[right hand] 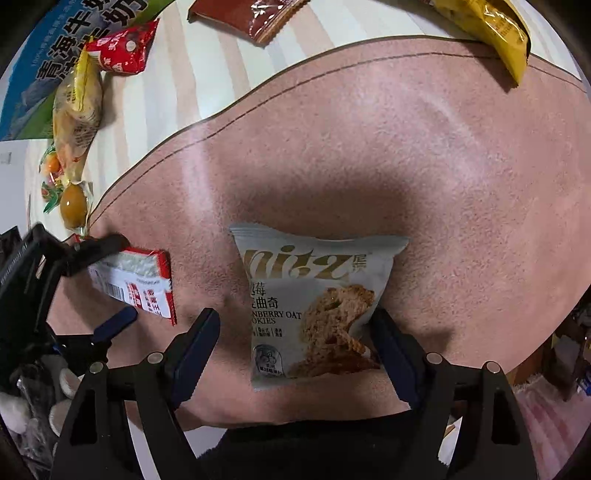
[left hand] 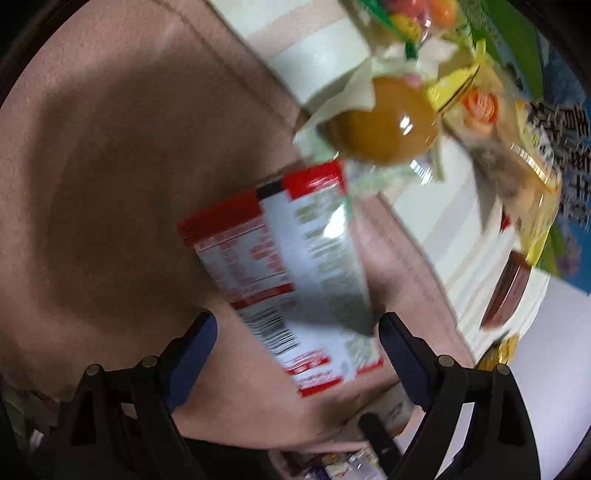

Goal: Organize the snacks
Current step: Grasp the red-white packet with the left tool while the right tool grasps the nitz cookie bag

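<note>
A red-and-white snack packet (left hand: 291, 266) lies between the open fingers of my left gripper (left hand: 295, 325) over a pink mat (left hand: 110, 147); the view is blurred. In the right wrist view the left gripper (right hand: 110, 280) is around the same packet (right hand: 136, 284), jaws apart. A grey cranberry oat cookie packet (right hand: 314, 306) lies on the pink mat (right hand: 406, 147) between the open fingers of my right gripper (right hand: 295, 325). Neither gripper visibly squeezes its packet.
Beyond the mat, on a striped cloth (right hand: 177, 74), lie a brown egg pack (right hand: 72, 206), candy, a yellow-topped bag (right hand: 77, 107), a red packet (right hand: 122, 48), a brown packet (right hand: 240, 14), a yellow packet (right hand: 491, 29) and a blue-green milk box (right hand: 44, 62).
</note>
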`<state>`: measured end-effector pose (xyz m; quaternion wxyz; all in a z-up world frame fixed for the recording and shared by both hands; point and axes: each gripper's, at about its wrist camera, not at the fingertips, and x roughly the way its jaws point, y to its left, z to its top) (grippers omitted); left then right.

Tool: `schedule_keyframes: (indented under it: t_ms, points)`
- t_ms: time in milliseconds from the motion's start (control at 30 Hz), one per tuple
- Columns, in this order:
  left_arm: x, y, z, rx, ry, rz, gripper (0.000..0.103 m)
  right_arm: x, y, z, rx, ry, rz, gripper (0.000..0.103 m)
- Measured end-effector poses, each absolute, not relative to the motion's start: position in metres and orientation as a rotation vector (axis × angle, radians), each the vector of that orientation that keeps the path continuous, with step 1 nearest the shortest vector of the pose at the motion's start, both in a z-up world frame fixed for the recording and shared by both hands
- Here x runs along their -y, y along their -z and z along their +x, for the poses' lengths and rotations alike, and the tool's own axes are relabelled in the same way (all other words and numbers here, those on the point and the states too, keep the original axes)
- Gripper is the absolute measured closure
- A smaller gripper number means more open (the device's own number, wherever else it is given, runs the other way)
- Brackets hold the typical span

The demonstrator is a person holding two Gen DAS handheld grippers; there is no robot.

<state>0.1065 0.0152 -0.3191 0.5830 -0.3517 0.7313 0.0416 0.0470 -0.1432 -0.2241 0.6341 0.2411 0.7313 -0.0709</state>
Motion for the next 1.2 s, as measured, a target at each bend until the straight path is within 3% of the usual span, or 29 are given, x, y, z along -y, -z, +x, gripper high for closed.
schedule_keyframes:
  t_ms: [67, 133, 200, 233, 367, 533, 633, 733, 1000, 1200]
  points:
    - [-0.009, 0.312, 0.109, -1.669, -0.104, -0.783, 0.016, 0.142, 0.224, 0.045, -1.672, 0.167, 0.556, 0.018]
    - [-0.002, 0.305, 0.110, -1.647, -0.093, -0.710, 0.033, 0.140, 0.224, 0.044, -1.669, 0.169, 0.572, 0.018]
    - [0.007, 0.301, 0.118, -1.643, -0.065, -0.645, 0.043, 0.144, 0.227, 0.043, -1.665, 0.175, 0.587, 0.021]
    - [0.011, 0.297, 0.119, -1.636, -0.040, -0.591, 0.045, 0.145, 0.227, 0.042, -1.664, 0.184, 0.581, 0.027]
    - [0.029, 0.287, 0.119, -1.629, 0.063, -0.350, 0.047, 0.152, 0.230, 0.038, -1.656, 0.154, 0.540, 0.042]
    - [0.081, 0.281, 0.101, -1.603, 0.295, 0.222, 0.046, 0.144, 0.220, 0.042, -1.626, 0.075, 0.372, 0.044]
    - [0.101, 0.287, 0.090, -1.588, 0.367, 0.431, 0.043, 0.137, 0.221, 0.045, -1.648, 0.049, 0.315, 0.042]
    - [0.093, 0.292, 0.095, -1.626, 0.326, 0.346, 0.040, 0.138, 0.222, 0.045, -1.651, 0.045, 0.375, 0.034]
    - [0.030, 0.300, 0.098, -1.677, 0.129, -0.245, 0.030, 0.141, 0.238, 0.053, -1.634, 0.099, 0.427, 0.036]
    - [0.056, 0.305, 0.098, -1.671, 0.132, -0.126, 0.030, 0.142, 0.233, 0.058, -1.633, 0.022, 0.580, 0.037]
